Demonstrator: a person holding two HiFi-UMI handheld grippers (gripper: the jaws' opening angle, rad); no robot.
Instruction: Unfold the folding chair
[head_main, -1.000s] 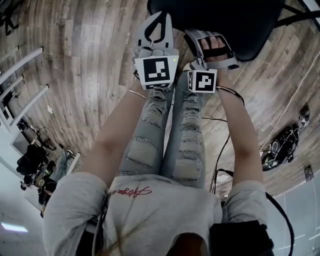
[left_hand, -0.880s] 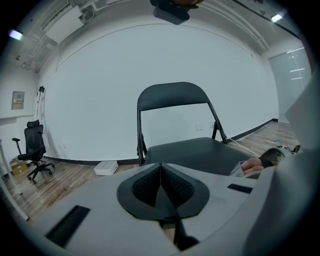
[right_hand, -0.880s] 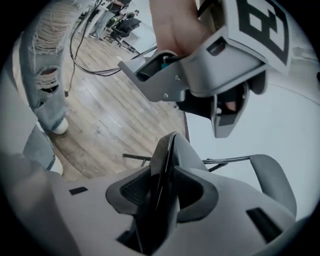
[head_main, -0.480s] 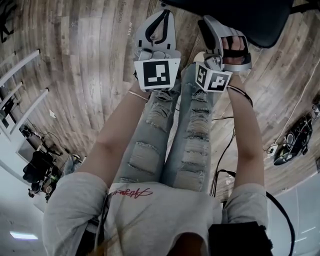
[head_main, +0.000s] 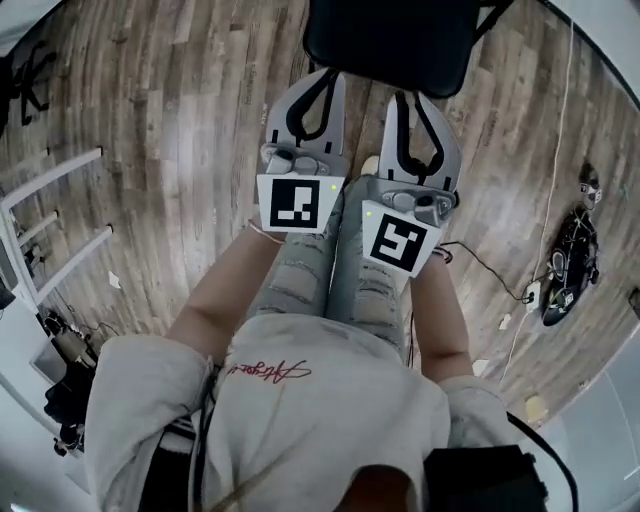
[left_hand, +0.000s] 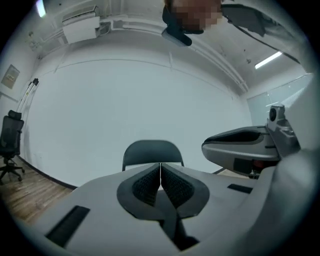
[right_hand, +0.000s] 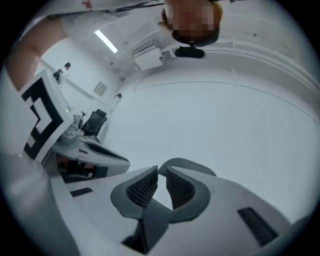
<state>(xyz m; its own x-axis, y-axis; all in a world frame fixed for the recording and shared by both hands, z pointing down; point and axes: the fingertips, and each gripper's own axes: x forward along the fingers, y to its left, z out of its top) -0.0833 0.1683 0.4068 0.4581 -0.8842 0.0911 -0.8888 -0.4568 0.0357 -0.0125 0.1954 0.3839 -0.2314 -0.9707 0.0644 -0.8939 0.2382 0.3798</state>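
Standing on the wood floor (head_main: 170, 130) straight ahead of you, the folding chair (head_main: 385, 40) shows its dark seat lying flat, so it looks already opened out. The seat hides the legs and hinges from the head view, so you cannot confirm from here that the frame is spread to its stop. That is the main risk. If the seat is not pressed fully down, the chair could sag or fold back as soon as weight or a nudge reaches it, so a check before you walk away would be wise. A second hazard is the thin white cable (head_main: 548, 190) running along the floor on your right. Dragging the chair that way could catch a leg on it. Neither of your tongs touches the chair, and both sit just short of the seat's near edge, above your knees (head_main: 335, 250). The left tongs (head_main: 322, 82) are fully shut with the ribbed pads pressed together on nothing, and the chair's rounded back rises beyond their tips. The right tongs (head_main: 416, 100) are closing, with a narrow slit left between the pads. Nothing sits in that slit, and the chair back is well behind them.
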